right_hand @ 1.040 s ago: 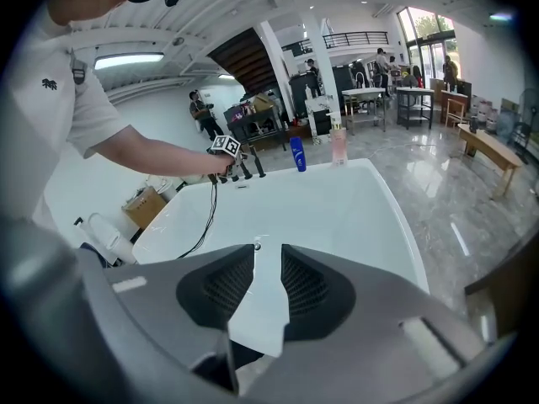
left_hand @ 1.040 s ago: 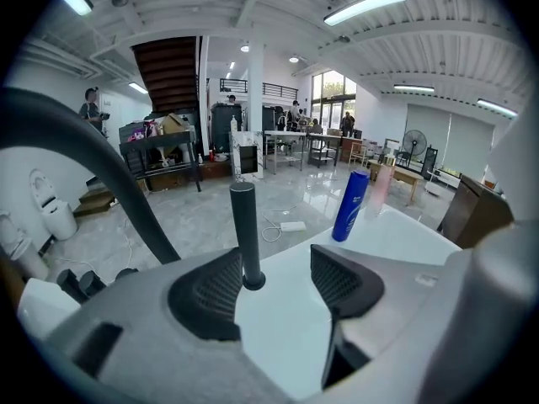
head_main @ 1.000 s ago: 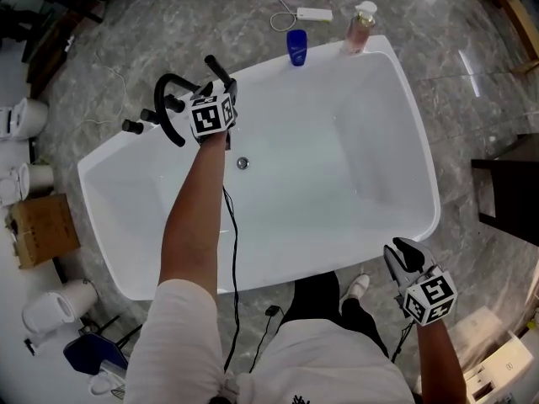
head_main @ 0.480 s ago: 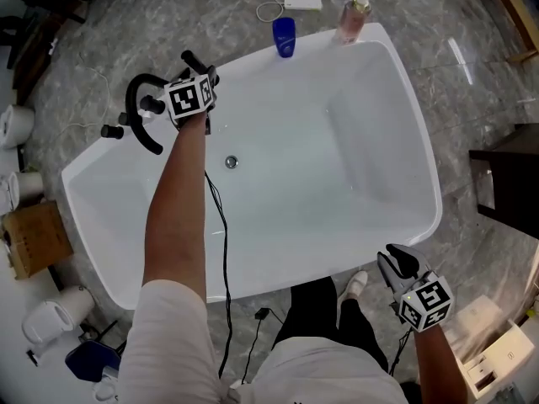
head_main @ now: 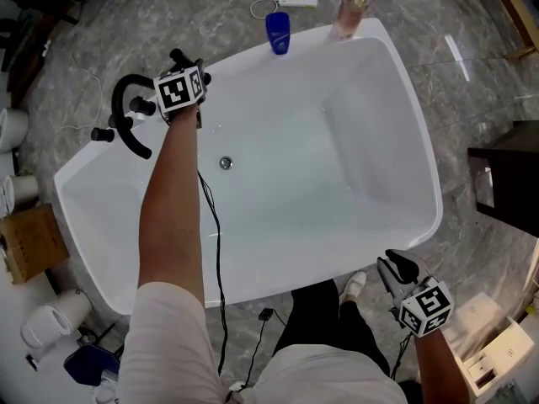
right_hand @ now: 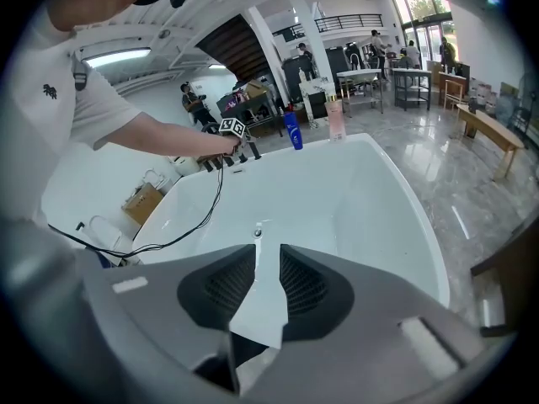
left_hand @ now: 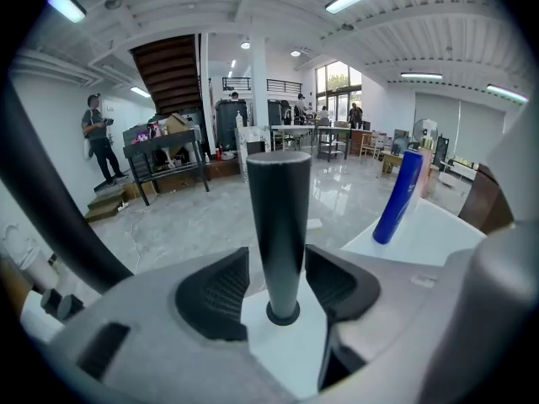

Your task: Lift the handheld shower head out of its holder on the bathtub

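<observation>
The black shower head (left_hand: 280, 217) stands up straight in its holder (left_hand: 283, 314) on the edge of the white bathtub (head_main: 424, 168). The left gripper (left_hand: 277, 269) has it in the middle, its jaws just closing in, very near on both sides but not squeezing. The right gripper (right_hand: 268, 281) hangs over the tub's near edge, its jaws closing a bit too, a little apart with nothing in them.
</observation>
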`<state>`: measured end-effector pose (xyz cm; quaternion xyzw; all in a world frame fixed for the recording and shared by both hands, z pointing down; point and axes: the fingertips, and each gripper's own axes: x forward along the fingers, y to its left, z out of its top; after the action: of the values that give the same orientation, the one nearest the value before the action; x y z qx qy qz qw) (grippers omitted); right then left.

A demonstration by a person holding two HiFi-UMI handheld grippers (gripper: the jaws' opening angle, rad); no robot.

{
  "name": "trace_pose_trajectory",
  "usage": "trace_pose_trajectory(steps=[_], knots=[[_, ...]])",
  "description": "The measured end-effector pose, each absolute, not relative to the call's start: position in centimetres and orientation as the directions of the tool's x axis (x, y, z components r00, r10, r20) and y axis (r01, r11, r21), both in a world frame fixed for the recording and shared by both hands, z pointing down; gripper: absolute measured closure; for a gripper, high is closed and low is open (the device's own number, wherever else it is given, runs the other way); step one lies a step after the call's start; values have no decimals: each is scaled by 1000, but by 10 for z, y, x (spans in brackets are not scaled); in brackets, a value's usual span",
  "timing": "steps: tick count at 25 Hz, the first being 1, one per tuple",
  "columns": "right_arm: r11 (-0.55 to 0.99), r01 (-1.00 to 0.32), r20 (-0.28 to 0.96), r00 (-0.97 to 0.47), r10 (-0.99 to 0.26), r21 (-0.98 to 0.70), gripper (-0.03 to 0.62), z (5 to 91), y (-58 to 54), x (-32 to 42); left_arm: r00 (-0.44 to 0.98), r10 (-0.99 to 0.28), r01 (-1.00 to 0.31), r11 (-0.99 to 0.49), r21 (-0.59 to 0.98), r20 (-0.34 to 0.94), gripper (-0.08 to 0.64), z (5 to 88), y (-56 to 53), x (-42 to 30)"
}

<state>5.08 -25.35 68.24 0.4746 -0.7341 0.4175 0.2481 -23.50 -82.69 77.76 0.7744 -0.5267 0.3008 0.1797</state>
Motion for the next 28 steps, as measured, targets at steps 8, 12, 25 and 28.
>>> trace_pose_trajectory(steps=[8,12,25,28], knots=[[213,-900,761,-436,-481,-381,491,691,-247,49,274,-708,-917,-397,-46,650,417,772,-829,-232],[210,-901,761,-433,-483,-379,505,687,-243,47,269,-721,-914,-400,-66,638,417,759,-823,-233],[248,-890,723,-455,-519,-383,534,656,-234,39,287,-753,-904,-417,-94,592,420,697,-790,-227],[248,-891,713,-454,-534,-381,534,645,-232,42,287,-760,-905,-414,-95,583,420,683,-781,-226]])
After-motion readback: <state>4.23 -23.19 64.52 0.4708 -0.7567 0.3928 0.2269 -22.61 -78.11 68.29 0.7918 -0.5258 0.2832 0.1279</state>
